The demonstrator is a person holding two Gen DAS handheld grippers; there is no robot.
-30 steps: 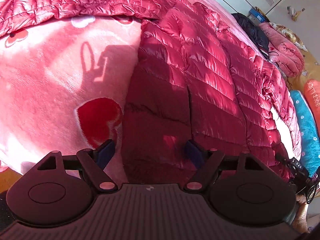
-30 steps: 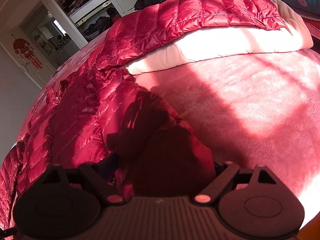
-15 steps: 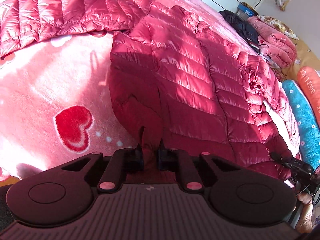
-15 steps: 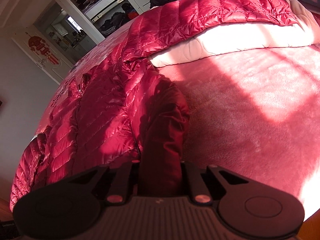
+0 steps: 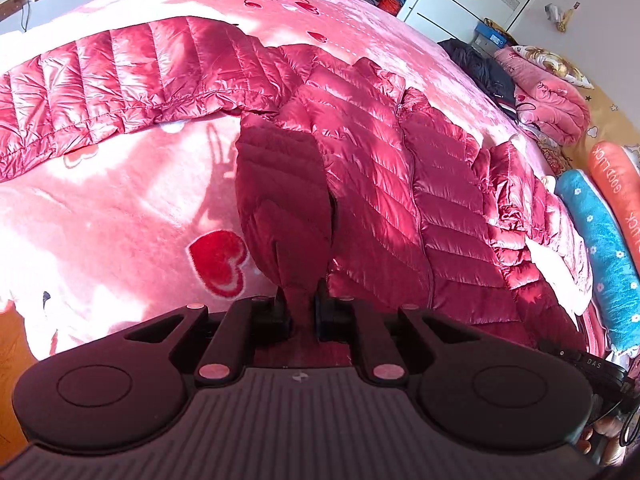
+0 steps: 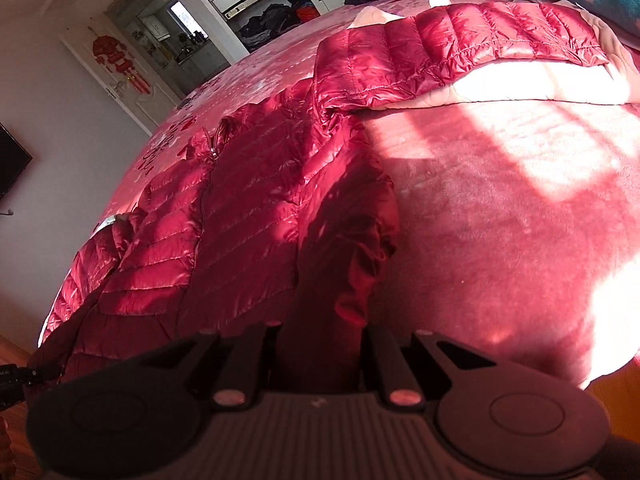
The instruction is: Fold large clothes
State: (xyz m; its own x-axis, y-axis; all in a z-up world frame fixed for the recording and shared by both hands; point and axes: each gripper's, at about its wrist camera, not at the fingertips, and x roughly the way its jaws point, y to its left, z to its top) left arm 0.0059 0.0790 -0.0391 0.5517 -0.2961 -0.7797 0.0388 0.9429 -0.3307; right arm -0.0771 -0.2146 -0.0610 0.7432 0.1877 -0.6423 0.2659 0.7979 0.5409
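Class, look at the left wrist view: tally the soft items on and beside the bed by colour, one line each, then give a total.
Red down jacket: 1
Pink heart-print blanket: 1
Blue flowered bolster: 1
Orange bolster: 1
Pink folded quilt: 1
Black garment: 1
Total: 6

Matte black grippers, both wrists

My left gripper (image 5: 301, 314) and right gripper (image 6: 320, 356) had ribbed grey bodies, round black side discs, pink pivot caps; the left one showed a small logo.
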